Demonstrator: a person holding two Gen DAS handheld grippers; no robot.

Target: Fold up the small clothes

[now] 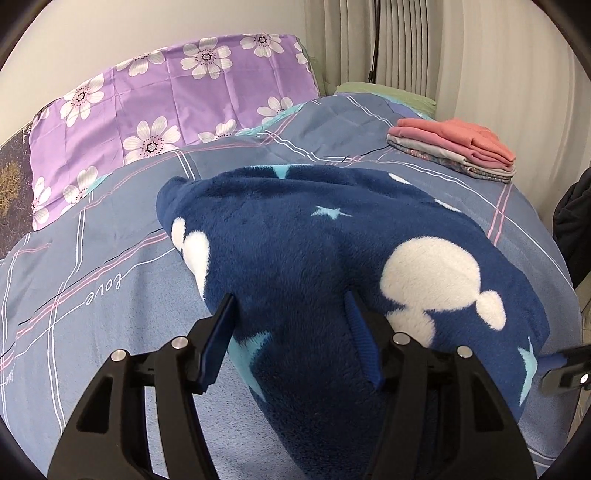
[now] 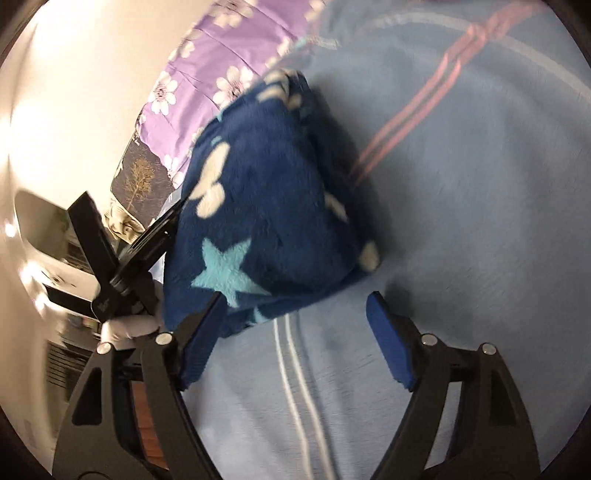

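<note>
Folded stack only in left view

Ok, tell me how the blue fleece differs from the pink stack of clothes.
The blue fleece is one thick fluffy piece printed with white shapes and stars; the pink stack is several thin plain layers. The fleece lies bulky in mid bed beside the left gripper; the stack sits flat and neat near the far edge. Both rest on the bedspread.

Bed with blue-grey plaid bedspread, purple floral pillow against plain white wall, pale pleated curtains at far side, dark tree-print panel by pillow.
</note>
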